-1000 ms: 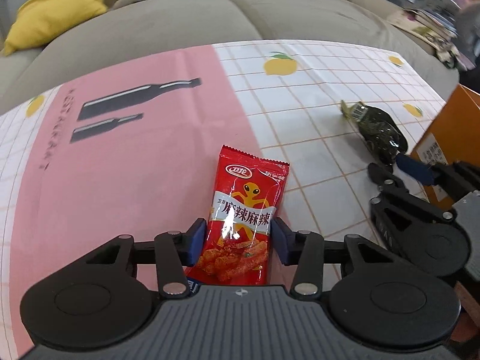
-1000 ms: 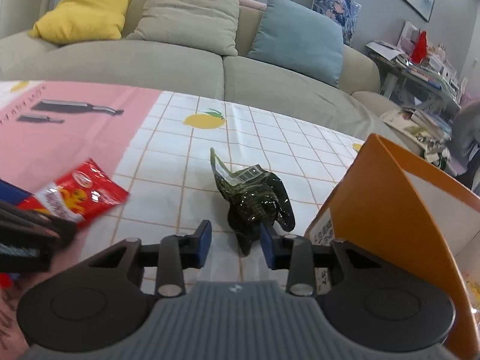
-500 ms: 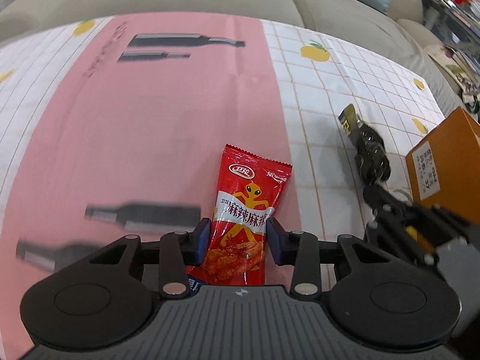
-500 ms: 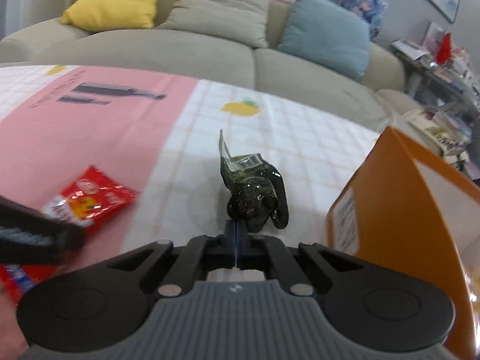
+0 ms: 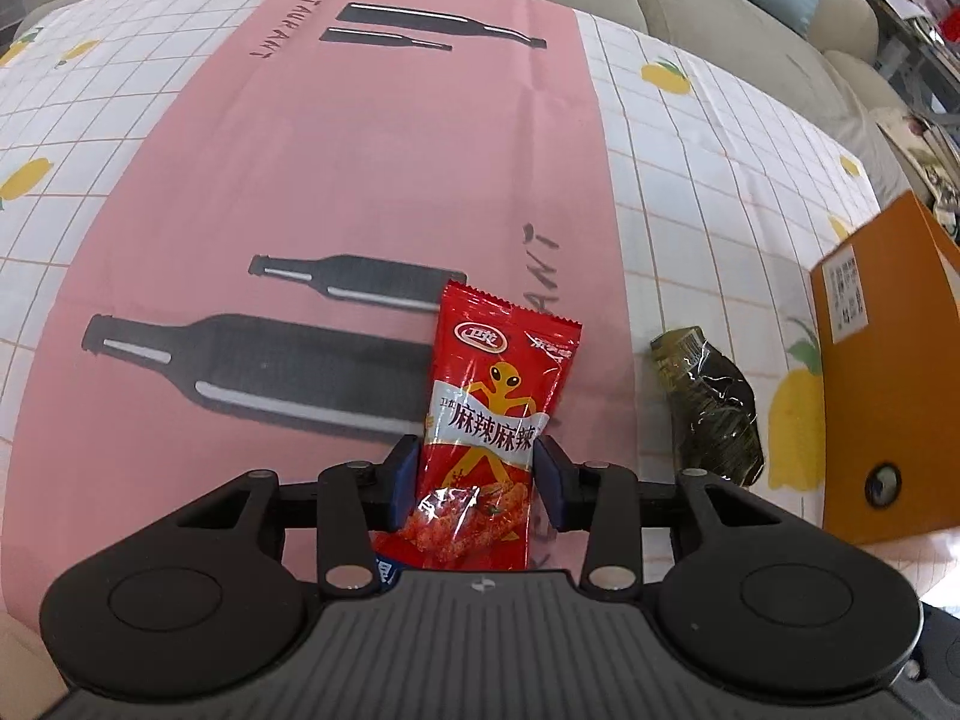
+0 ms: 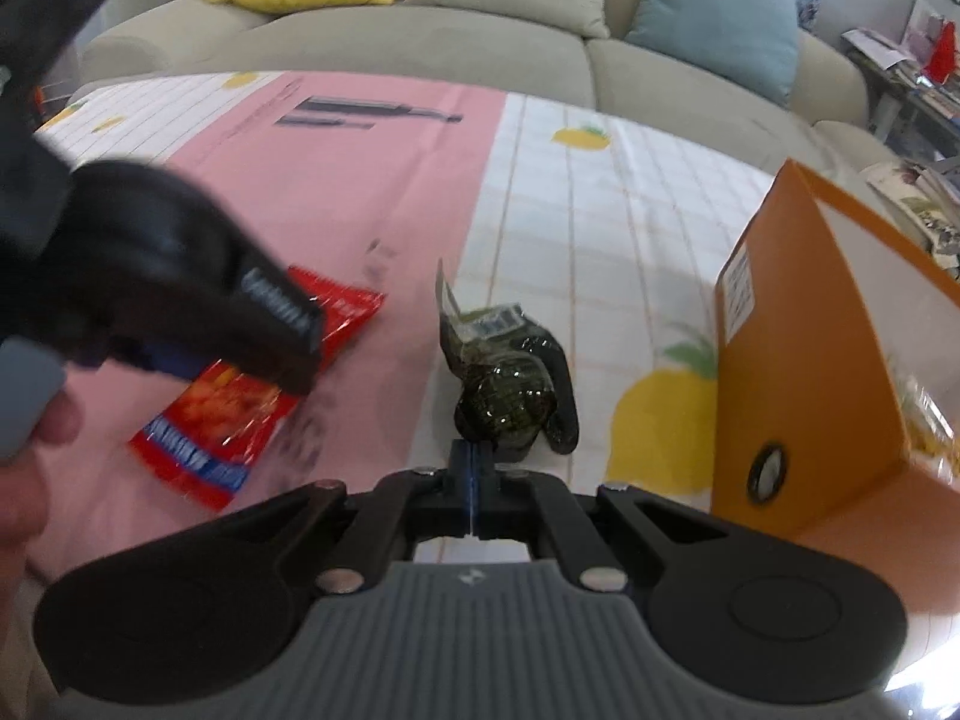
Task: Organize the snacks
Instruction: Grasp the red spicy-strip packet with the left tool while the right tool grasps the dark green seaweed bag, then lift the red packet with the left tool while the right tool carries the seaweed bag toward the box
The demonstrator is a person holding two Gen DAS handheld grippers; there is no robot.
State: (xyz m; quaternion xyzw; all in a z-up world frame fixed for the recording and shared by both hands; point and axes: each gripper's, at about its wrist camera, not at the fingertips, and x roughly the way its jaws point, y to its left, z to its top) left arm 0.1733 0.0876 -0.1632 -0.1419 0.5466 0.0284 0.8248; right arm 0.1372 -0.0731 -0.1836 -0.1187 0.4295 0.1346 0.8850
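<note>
Red snack packet: gripped at its lower end in my left gripper, off the pink tablecloth — jaws easing apart.
Dark green packet: tail pinched by my right gripper, closed tight.
Orange box: far right — upright.

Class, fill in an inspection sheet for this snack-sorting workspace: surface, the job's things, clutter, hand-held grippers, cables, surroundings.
Surface: tablecloth, pink panel with printed bottles, white grid with lemons.
Job's things: red snack packet; dark green packet; orange box, open-topped, beside the green packet.
Clutter: nothing seen on the table.
Grippers: left hand-held gripper clamps the red snack packet, jaws opening slightly; right hand-held gripper pinches an edge of the dark green packet.
Cables: nothing seen.
Surroundings: sofa with cushions; a cluttered side shelf.
</note>
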